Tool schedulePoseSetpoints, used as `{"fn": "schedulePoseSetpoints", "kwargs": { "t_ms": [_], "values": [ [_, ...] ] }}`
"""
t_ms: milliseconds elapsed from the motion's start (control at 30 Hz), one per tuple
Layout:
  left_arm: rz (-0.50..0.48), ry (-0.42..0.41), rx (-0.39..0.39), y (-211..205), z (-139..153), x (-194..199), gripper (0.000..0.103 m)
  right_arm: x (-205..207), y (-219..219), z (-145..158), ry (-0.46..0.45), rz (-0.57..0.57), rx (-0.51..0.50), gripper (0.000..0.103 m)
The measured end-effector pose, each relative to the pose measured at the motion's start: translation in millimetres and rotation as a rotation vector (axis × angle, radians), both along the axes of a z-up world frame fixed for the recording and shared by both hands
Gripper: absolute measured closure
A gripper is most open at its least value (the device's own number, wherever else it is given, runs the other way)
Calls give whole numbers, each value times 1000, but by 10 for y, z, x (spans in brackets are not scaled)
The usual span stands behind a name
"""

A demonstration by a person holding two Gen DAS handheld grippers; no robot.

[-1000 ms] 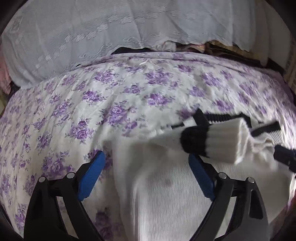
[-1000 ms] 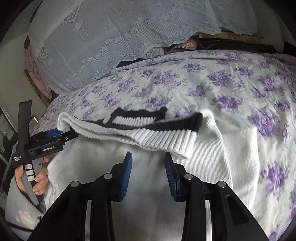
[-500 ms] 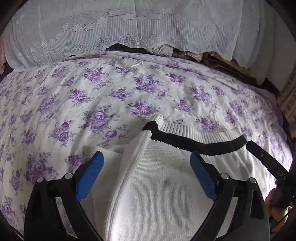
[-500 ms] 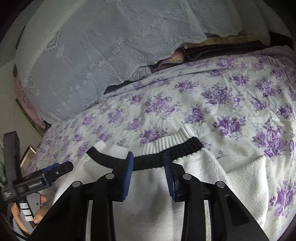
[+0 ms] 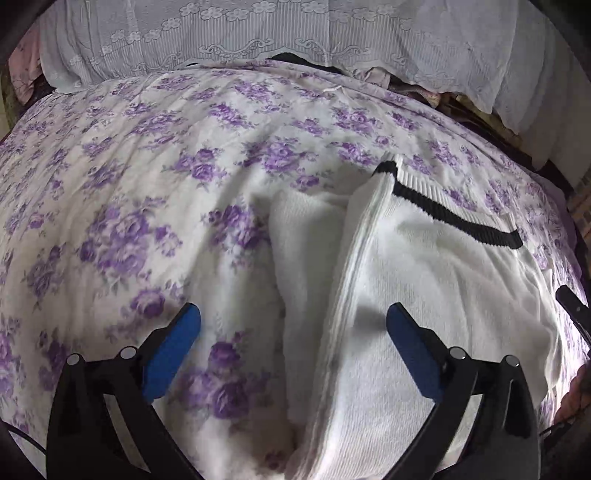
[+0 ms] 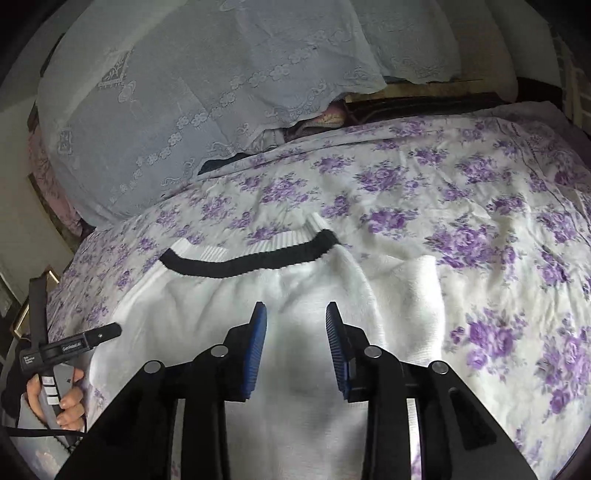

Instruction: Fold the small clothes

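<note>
A white knit sweater [image 5: 443,288] with a black stripe [image 5: 454,218] near its ribbed edge lies folded on the floral bedspread [image 5: 129,221]. My left gripper [image 5: 291,314] hangs wide open over the sweater's layered left edge, pads clear of the cloth. In the right wrist view the same sweater [image 6: 221,302] and stripe [image 6: 251,264] lie ahead. My right gripper [image 6: 295,306] hovers above its middle, jaws partly apart with nothing between them.
A pale lace cloth [image 5: 295,33] covers a pile at the bed's far side [image 6: 184,110]. A hand [image 6: 70,402] holding the left tool shows at the lower left. Bare bedspread [image 6: 480,221] stretches to the right of the sweater.
The lifted ribbed cuff has been laid down and the sweater now lies flat and folded. The left gripper has shifted left over the sweater's edge. The right gripper has drawn back.
</note>
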State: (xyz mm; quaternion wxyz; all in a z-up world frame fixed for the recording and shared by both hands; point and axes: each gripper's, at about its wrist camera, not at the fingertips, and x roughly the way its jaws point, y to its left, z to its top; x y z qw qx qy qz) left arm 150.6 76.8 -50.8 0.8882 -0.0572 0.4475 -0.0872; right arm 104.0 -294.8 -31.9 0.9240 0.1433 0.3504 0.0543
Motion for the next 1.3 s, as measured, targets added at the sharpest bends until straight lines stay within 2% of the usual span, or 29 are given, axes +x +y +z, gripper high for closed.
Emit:
{"fn": "schedulePoseSetpoints", "kwargs": {
  "t_ms": [67, 133, 167, 233, 267, 300, 367, 433, 467, 500, 533, 600, 667, 733, 800, 867, 900, 933, 967, 1000, 1033, 1100, 1133, 1167, 1200, 1233, 1267, 1300],
  "values": [
    [-5, 3, -5, -12, -21, -67, 5, 38, -213, -37, 7, -74, 27, 66],
    [-18, -2, 29, -76, -52, -118, 5, 130, -271, -88, 35, -39, 61, 66],
    [-15, -9, 72, -120, -75, -134, 4, 182, -246, -120, 47, -15, 59, 63],
    [-3, 2, 108, -146, -126, -124, 4, 268, -155, -217, 81, -6, 9, 61],
    [0, 19, 93, -110, -152, -109, 4, 299, -141, -274, 98, -20, -9, 86],
    [4, 35, 69, -62, -171, -97, 4, 295, -163, -296, 96, -30, 4, 91],
    [11, 44, 57, -2, -194, -114, 4, 271, -250, -267, 72, -55, 14, 99],
    [14, 36, 76, -13, -196, -136, 4, 346, -422, -367, 112, -133, 4, 103],
    [17, 34, 82, -18, -191, -141, 4, 365, -560, -456, 142, -160, 83, 103],
    [25, 31, 83, -13, -180, -155, 4, 330, -639, -461, 133, -169, 137, 103],
    [35, 25, 80, -1, -153, -183, 4, 261, -634, -395, 110, -182, 119, 103],
    [32, -3, 61, 18, -46, -302, 8, 67, -499, -168, 18, -175, 43, 102],
    [-15, -51, 14, -20, 124, -416, 8, -66, -274, 36, -44, -91, 41, 99],
    [-87, -86, -9, -170, 282, -483, 8, -143, 63, 119, -66, 12, 14, 99],
    [-141, -93, -1, -381, 335, -480, 7, -141, 477, 4, -24, 123, -59, 99],
    [-159, -44, 50, -601, 176, -379, 5, -32, 780, -319, 103, 172, -142, 95],
    [-145, -5, 125, -693, 5, -308, 4, -27, 826, -379, 109, 176, -156, 95],
    [-139, 3, 168, -745, -153, -268, 4, -31, 816, -315, 106, 174, -159, 95],
    [-130, -25, 147, -707, -143, -310, 4, -46, 798, -273, 114, 168, -159, 96],
    [-129, -18, 148, -692, -90, -328, 4, -107, 782, -244, 103, 144, -151, 95],
    [-122, -14, 136, -655, -33, -355, 4, -193, 784, -205, 86, 130, -140, 91],
    [-146, -52, 61, -593, 117, -448, 5, -353, 896, -115, 53, 179, -141, 87],
    [-156, -72, 51, -584, 176, -476, 5, -408, 974, -83, 43, 207, -168, 72],
    [-151, -85, 73, -588, 204, -471, 5, -414, 1053, -115, 54, 228, -201, 53],
    [-134, -87, 124, -615, 184, -426, 5, -382, 1118, -217, 89, 260, -220, 46],
    [-109, -60, 188, -637, 90, -332, 5, -349, 1179, -332, 100, 272, -249, 42],
    [-95, 9, 221, -630, -78, -190, 4, -366, 1201, -318, 89, 272, -263, 42],
    [-97, 63, 115, -521, -171, -107, 4, -391, 1196, -253, 77, 275, -258, 42]
  ]
}}
